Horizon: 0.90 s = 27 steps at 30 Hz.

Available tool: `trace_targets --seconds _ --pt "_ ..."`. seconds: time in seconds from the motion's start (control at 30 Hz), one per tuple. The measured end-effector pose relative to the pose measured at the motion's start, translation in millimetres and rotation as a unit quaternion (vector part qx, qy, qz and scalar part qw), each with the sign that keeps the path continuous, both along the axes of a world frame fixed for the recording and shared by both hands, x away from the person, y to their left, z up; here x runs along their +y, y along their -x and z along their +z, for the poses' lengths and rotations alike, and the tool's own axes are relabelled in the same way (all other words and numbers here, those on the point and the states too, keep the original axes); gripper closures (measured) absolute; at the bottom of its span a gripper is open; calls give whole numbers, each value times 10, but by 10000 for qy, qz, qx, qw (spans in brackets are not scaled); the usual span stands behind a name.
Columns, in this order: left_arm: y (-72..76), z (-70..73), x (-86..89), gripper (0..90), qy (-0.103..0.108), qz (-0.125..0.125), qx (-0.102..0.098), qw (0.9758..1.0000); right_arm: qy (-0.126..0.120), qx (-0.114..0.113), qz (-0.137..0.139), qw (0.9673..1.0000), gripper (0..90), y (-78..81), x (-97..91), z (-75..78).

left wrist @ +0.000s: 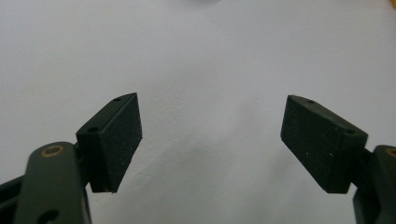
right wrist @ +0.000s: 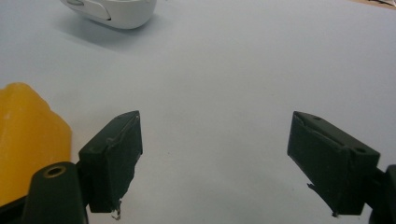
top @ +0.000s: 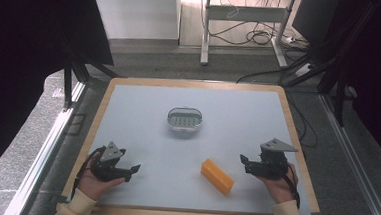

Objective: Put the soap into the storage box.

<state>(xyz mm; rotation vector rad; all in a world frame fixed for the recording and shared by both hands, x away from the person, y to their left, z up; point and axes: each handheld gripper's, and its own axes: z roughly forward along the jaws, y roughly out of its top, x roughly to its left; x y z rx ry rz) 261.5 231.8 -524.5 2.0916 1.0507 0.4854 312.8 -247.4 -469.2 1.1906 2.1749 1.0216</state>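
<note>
Pale blue-grey matting covers the wood-rimmed table (top: pixel 285 101), which stands on a grey floor with cables trailing behind it. Near the middle of the table sits a small oval container (top: pixel 184 120), clear-walled with a grey slotted insert inside; in the right gripper view its white rim (right wrist: pixel 116 11) shows at the top edge. An orange block (top: pixel 217 176), long and soap-like, lies on the mat in front of the container and to its right, well apart from it; its rounded end (right wrist: pixel 28 140) sits just beside the right gripper's left jaw.

The right gripper (top: pixel 245 162) rests low to the right of the block, jaws spread wide with nothing between them, bare mat showing in the gap (right wrist: pixel 215 158). The left gripper (top: pixel 133 170) waits in front of the container and to its left, also wide and empty (left wrist: pixel 212 144).

By my reading the work has barely begun: the block is untouched and the container holds nothing orange. What is left looks like grasping the block, carrying it to the container and setting it in.
</note>
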Motion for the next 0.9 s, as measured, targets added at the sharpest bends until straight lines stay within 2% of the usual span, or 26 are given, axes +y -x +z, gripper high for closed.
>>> trace_targets --seconds 0.2,0.53,0.83,0.9 --pt "-2 3 12 203 23 28 -2 10000 49 39 181 9998 182 -22 76 78" --pt "-13 -5 14 202 89 30 39 9999 87 312 351 9989 179 -87 184 148" --pt "-1 2 -1 203 109 37 16 9999 271 186 511 9982 168 -110 229 371" --pt "0 3 -3 203 129 50 11 9999 248 141 551 9981 170 -102 237 416"
